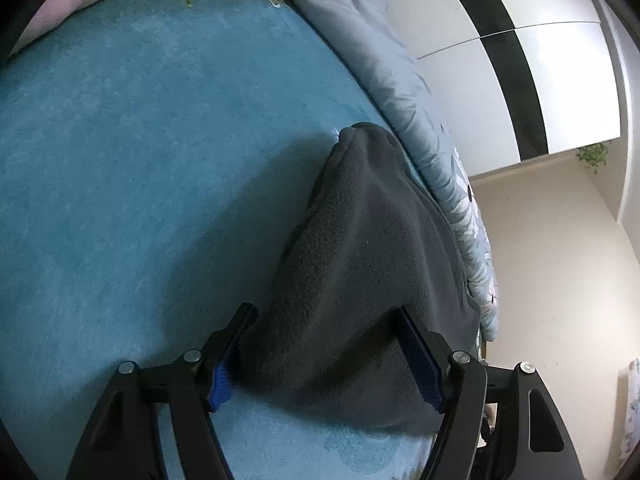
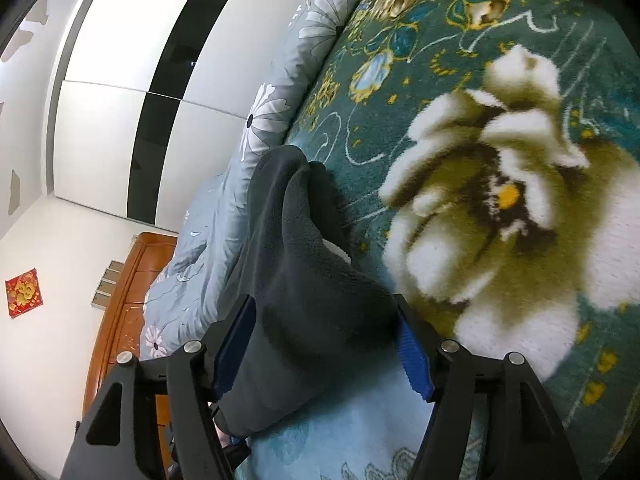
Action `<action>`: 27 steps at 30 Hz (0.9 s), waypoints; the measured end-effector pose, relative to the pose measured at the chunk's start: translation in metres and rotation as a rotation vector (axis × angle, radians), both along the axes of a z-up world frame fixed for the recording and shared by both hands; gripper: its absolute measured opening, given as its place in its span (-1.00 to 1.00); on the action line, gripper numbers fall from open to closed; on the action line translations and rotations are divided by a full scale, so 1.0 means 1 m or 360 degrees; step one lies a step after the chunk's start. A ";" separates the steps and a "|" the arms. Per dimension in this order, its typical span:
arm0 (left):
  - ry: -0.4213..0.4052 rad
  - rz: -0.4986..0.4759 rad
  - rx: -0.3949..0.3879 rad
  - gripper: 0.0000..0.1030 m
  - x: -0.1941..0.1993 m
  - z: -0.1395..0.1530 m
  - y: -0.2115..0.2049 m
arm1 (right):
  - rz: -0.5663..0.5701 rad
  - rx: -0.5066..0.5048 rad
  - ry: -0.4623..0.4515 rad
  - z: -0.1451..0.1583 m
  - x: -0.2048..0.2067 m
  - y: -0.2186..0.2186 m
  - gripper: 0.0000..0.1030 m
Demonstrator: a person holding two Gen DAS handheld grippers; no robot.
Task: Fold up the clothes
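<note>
Left tongs (image 1: 326, 312) straddle grey fleece (image 1: 360, 248).

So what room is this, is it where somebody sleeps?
Most likely a bedroom. A fleecy blue blanket covers what looks like a bed, with a flowered grey quilt bunched along its edge. Beyond stands a tall black-and-white wardrobe. A dark grey fleece garment lies on the blanket for folding.

The left gripper (image 1: 328, 312) stands with its jaws spread wide, blue pads (image 1: 420, 360) facing inward and dark grey cloth bunched in the gap between them. The right gripper (image 2: 324, 304) is set the same way: jaws wide apart, blue pads (image 2: 414, 354) flanking the cloth between them.
</note>
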State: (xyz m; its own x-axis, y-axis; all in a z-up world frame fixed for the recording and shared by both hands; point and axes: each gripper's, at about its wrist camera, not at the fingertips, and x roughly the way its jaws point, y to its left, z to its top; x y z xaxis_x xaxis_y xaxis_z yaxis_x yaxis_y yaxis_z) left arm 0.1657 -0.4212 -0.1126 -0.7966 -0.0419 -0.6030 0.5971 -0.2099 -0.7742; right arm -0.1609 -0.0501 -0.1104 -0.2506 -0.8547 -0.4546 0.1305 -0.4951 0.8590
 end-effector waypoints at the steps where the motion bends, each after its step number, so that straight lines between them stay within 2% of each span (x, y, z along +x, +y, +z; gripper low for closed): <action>1: -0.0007 0.0006 0.0001 0.45 0.002 0.000 0.002 | -0.0003 0.0006 -0.0001 0.000 -0.001 -0.002 0.33; 5: -0.0040 0.0058 0.0004 0.45 0.003 0.000 0.012 | -0.0007 0.0019 0.0012 0.000 0.002 -0.003 0.34; 11: -0.0051 0.0057 0.0018 0.45 -0.001 -0.003 0.016 | -0.0006 0.0019 0.0032 0.001 0.007 -0.005 0.34; 23: 0.0134 -0.0008 0.0062 0.46 -0.019 -0.010 -0.004 | -0.0040 -0.0021 -0.0023 -0.002 -0.006 -0.014 0.37; 27: 0.0212 0.0045 0.0098 0.44 -0.017 -0.010 -0.010 | -0.0059 -0.0034 -0.0067 -0.003 -0.015 -0.020 0.37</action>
State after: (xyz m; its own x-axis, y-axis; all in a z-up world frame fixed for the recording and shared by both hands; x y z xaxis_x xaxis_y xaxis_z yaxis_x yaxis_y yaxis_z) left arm 0.1483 -0.4316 -0.1228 -0.8687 -0.0316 -0.4943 0.4934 -0.1444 -0.8578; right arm -0.1760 -0.0700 -0.1136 -0.2633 -0.8549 -0.4470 0.0758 -0.4803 0.8738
